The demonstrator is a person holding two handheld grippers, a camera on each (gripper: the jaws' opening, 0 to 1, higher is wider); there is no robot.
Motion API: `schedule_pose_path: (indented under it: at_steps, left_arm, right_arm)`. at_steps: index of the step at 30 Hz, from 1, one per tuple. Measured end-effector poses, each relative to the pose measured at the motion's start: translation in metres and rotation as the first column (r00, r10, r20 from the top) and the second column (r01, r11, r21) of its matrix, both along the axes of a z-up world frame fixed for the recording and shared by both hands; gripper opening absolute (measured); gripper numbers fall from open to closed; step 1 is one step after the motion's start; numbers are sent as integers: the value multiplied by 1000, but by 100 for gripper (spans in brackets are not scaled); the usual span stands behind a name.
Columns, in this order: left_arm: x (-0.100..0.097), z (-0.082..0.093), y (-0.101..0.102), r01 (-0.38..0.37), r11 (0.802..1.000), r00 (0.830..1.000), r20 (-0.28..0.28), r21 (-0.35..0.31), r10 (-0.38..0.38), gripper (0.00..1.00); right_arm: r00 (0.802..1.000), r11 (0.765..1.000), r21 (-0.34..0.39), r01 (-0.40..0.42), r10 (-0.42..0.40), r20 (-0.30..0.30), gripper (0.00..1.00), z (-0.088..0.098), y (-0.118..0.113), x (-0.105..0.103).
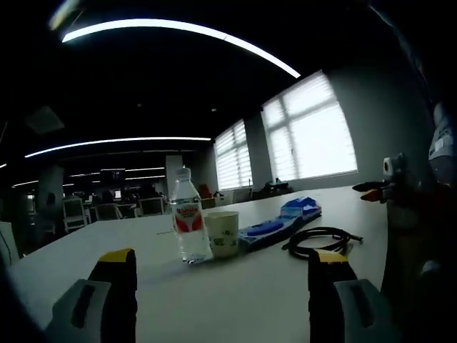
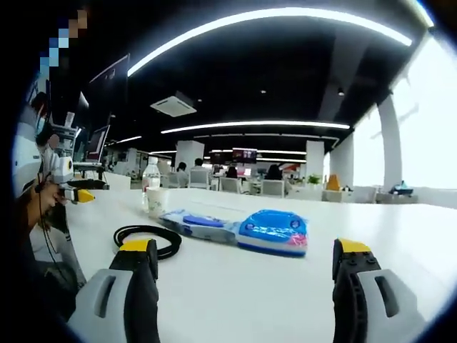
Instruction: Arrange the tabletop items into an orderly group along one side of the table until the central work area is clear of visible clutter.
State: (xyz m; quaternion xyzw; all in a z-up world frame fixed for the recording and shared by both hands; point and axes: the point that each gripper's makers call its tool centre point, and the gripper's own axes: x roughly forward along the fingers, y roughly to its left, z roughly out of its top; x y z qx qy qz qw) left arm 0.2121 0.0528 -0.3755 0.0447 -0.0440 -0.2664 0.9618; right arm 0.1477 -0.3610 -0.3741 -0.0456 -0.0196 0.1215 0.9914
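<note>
On the white table [image 1: 214,282] a clear water bottle [image 1: 188,218] with a red label stands upright. A pale paper cup [image 1: 223,234] sits right beside it. A long blue packet [image 1: 282,221] lies past the cup, and a coiled black cable [image 1: 321,239] lies in front of the packet. My left gripper [image 1: 223,286] is open and empty, short of the bottle. In the right gripper view the blue packet [image 2: 250,230] lies straight ahead, with the cable [image 2: 146,238], cup [image 2: 157,201] and bottle [image 2: 150,179] to its left. My right gripper [image 2: 245,279] is open and empty.
A person at the table's edge holds another gripper [image 1: 382,187] with orange tips above the tabletop; it appears again [image 2: 75,191] at the left of the right gripper view. Bright windows [image 1: 307,136] line one wall. Office chairs [image 2: 271,187] and seated people are beyond the table.
</note>
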Motion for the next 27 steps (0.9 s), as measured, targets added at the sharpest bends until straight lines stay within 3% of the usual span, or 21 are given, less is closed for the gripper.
schedule_pose_path:
  at_steps: [16, 18, 27]
  left_arm:
    - [4, -8, -2, -25, 999, 1000, -11, 40, 25, 100]
    - [6, -10, -1, -40, 997, 999, -10, 73, 41, 100]
    - [4, -6, -4, -43, 995, 999, 13, 95, 42, 100]
  right_arm:
    - [1000, 1000, 15, 5, -4, -22, 99, -9, -1, 5]
    - [1000, 1000, 13, 6, -6, -26, 98, -9, -1, 6]
    - [1000, 997, -73, 16, -16, -5, 96, -4, 8, 6]
